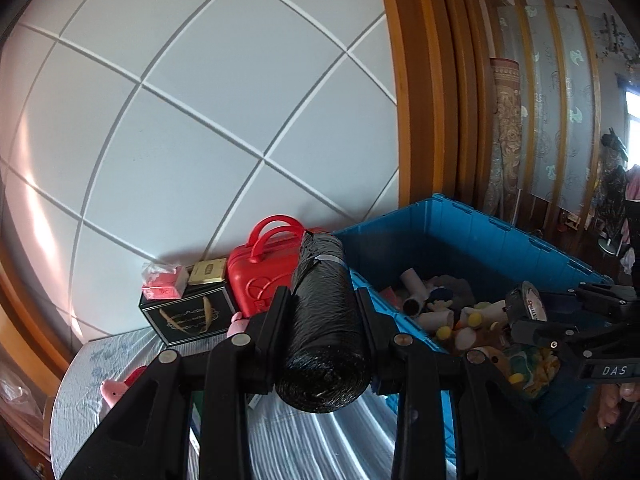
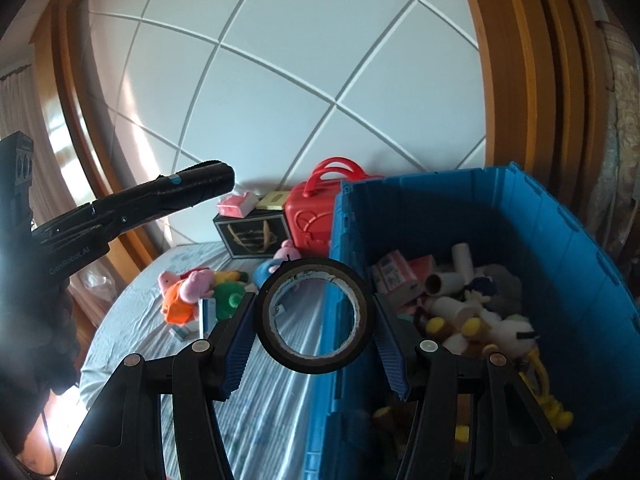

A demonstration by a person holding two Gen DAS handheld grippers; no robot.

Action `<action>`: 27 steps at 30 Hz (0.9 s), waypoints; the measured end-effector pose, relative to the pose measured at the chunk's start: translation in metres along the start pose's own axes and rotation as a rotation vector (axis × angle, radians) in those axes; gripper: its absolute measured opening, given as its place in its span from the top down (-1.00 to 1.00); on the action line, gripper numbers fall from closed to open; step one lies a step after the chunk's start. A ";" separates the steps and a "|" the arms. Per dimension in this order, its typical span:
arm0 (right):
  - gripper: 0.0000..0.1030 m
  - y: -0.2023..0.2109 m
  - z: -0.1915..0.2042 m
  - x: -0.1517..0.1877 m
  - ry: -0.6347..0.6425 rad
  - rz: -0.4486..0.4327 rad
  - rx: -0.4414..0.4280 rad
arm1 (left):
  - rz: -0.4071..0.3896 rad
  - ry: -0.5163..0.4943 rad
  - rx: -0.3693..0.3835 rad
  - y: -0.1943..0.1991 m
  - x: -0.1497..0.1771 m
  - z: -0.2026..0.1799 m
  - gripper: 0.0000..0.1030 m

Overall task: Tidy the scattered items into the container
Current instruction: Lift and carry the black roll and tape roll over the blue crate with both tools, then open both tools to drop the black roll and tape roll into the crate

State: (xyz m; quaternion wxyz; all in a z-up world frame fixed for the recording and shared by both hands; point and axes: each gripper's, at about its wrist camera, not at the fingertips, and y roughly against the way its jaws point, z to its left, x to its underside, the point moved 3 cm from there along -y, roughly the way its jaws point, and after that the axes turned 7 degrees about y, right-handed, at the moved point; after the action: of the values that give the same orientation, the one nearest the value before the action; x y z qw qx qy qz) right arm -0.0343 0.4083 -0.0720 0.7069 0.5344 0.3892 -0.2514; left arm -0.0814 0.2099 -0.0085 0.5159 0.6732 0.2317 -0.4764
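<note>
I have the left gripper (image 1: 322, 332) carrying a black roll of bags (image 1: 322, 328), a tightly wound cylinder of thin plastic film. I judge it light and firm along its length but a little slick on the surface, so the hold across the middle of its barrel looks right: the fingers (image 1: 276, 320) sit narrow, pressed against its two sides, with the roll lying along them and its banded far end pointing towards the blue crate (image 1: 492, 240). It hangs above the bed (image 1: 352, 432), just at the crate's near-left corner, not yet over the inside.

My right gripper (image 2: 316, 320) holds a roll of dark tape (image 2: 316, 316), a stiff ring with a hollow core. I judge it light and rigid, unlikely to deform, though a round rim can pivot between flat pads. The fingers (image 2: 236, 344) stand about half apart, closed on the ring's outer edge at left and right, the ring upright and facing me. It is over the crate's left wall (image 2: 340, 264), right at the rim.

The crate already holds cardboard tubes, small boxes and soft toys, so either roll should land softly. Plush toys (image 2: 192, 292) lie on the bed near its far edge, beside a black box (image 2: 252, 236) and a red case (image 2: 312, 216) against the headboard.
</note>
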 end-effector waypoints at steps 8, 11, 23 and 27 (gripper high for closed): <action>-0.08 0.011 -0.042 0.008 -0.055 -0.007 0.059 | 0.025 -0.047 0.097 -0.029 -0.012 -0.061 0.39; -0.08 0.015 -0.061 0.013 -0.082 -0.005 0.084 | 0.030 -0.063 0.129 -0.041 -0.017 -0.081 0.39; -0.08 0.031 -0.127 0.034 -0.169 0.026 0.209 | 0.034 -0.093 0.240 -0.080 -0.042 -0.130 0.39; -0.08 0.036 -0.142 0.037 -0.190 0.031 0.250 | 0.038 -0.097 0.275 -0.092 -0.050 -0.148 0.39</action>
State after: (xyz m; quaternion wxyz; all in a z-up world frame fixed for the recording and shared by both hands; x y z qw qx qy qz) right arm -0.0252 0.5562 -0.1000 0.6724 0.5980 0.2777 -0.3364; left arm -0.1176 0.3872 -0.0058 0.4383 0.7180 0.1265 -0.5258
